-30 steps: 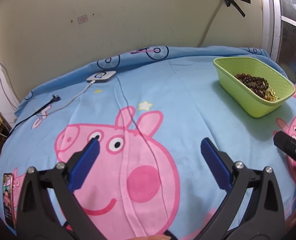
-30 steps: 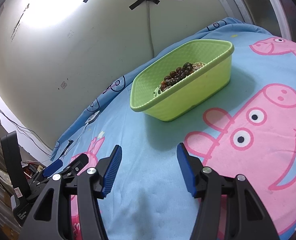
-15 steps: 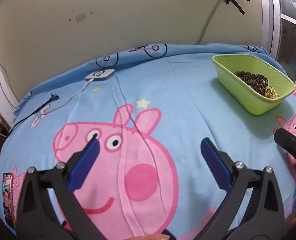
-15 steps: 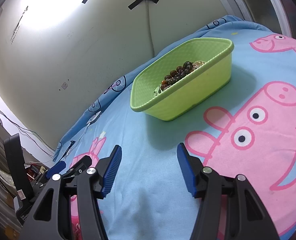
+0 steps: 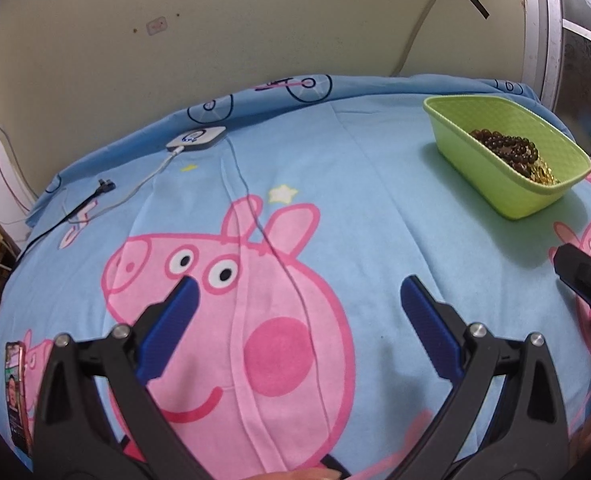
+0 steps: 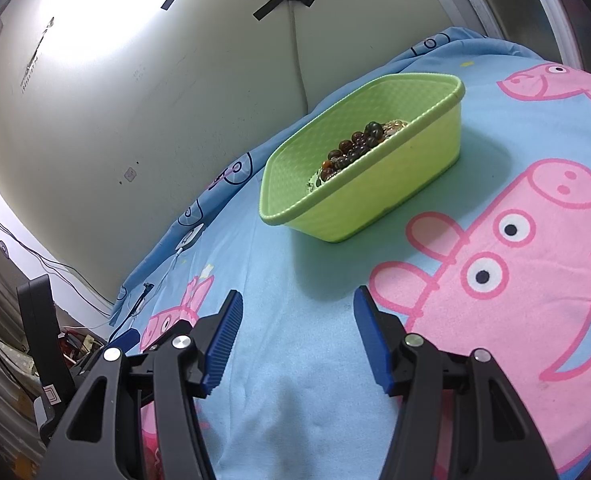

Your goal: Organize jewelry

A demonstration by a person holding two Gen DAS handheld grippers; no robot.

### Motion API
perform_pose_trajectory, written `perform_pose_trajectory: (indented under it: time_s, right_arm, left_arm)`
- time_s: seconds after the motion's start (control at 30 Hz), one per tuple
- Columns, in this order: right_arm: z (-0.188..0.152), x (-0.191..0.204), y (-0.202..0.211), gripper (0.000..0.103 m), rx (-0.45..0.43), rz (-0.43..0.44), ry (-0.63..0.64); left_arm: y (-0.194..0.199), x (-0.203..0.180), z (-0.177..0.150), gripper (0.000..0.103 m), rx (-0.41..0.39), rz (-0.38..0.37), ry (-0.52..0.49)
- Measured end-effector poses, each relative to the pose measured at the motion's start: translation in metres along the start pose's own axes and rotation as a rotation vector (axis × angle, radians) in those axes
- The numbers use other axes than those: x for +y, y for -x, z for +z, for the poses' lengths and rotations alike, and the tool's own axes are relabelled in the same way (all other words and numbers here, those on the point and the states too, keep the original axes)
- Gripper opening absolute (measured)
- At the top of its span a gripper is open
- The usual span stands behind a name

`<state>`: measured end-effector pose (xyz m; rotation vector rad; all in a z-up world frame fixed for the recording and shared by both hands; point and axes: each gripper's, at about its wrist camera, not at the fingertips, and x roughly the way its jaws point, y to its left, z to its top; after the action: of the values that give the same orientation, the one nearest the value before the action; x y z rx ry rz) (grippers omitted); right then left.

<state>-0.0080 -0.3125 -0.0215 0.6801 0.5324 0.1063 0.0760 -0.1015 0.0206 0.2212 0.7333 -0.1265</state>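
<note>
Jewelry: dark brown bead strings [image 5: 505, 147] piled in green basket [image 5: 533, 196]; gold-coloured pieces [image 5: 543, 176] at the end nearer the left camera. Individual pieces not separable.
Basket position: on blue cartoon-pig bedsheet [image 5: 375, 200], far right of left wrist view, near window frame; upright.
Basket, right wrist view: centre frame [image 6: 407, 184], ahead of the fingers; beads [image 6: 355, 146] show above its near rim.
Left gripper [image 5: 295, 304]: released, blue pads wide apart, nothing between them; hovers over the large pink pig print, well apart from basket.
Right gripper [image 6: 295, 320]: released, pads apart, empty; over bare sheet, near basket but not touching.
Cross-view: part of right gripper seen at right edge of left view [image 5: 587, 280].
Other items: white charger puck [image 5: 197, 139] with cable [image 5: 143, 184] at far edge of sheet; phone [image 5: 15, 392] at left edge, screen lit.
</note>
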Motion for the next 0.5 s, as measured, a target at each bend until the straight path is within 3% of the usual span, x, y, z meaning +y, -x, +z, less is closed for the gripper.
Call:
perform_pose_trajectory:
  time_s: [0.5]
  right_arm:
    - [-0.0006, 0.0036, -0.0026, 0.041, 0.014, 0.012, 0.007]
  left_arm:
    - [-0.0003, 0.0, 0.0, 0.097, 0.0, 0.035, -0.014]
